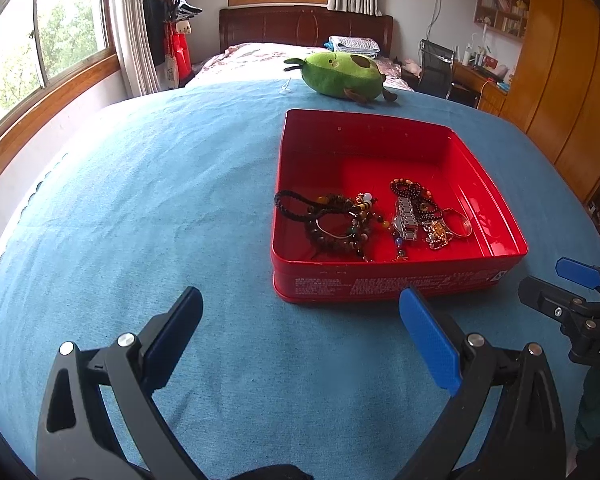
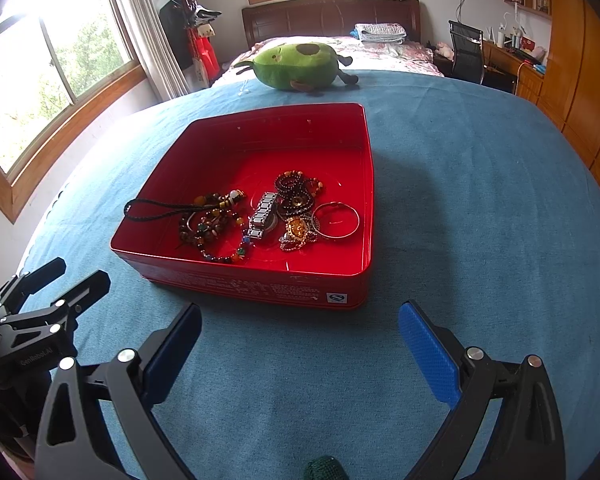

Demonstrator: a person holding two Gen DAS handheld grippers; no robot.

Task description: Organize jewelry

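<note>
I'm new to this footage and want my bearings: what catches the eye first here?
A shiny red metal tin sits open on the blue cloth, with beaded bracelets, a silver link watch and a thin silver bangle heaped near its front. Beyond it lies a green avocado plush toy.

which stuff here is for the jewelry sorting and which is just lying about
For the job:
- open red metal tin
- silver link watch
- silver bangle
- dark beaded bracelets
- black braided cord

Lying about:
- green avocado plush toy
- blue bedspread
</note>
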